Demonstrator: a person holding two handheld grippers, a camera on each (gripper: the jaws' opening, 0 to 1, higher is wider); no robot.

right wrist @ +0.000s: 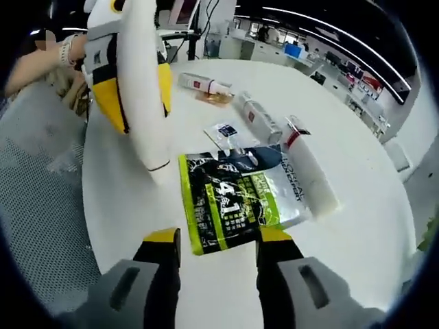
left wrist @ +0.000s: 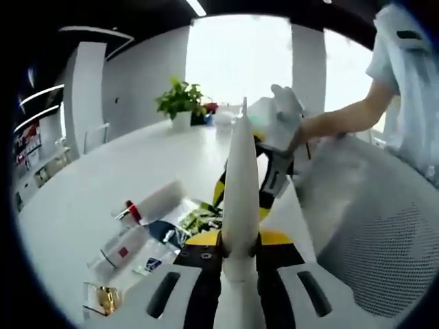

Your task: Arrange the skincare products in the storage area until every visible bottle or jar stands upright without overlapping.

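Hands hold both grippers above a round white table. In the right gripper view, the right gripper points down at the table with its two yellow-and-black jaws apart and nothing between them. The left gripper comes in from the upper left of that view, long, white and pointed, with its jaws pressed together into one tip, holding nothing.

In the left gripper view, the left gripper's jaws rise as one thin white spike, and a bare arm reaches in from the right.

Every skincare thing lies flat on the table, none upright. A shiny green and black packet lies just ahead of the right gripper's jaws. A smooth white tube with a red band lies beside it, touching its edge. A clear round bottle lies farther off, and another white tube lies beyond that. A small flat sachet lies between the packet and the bottle.
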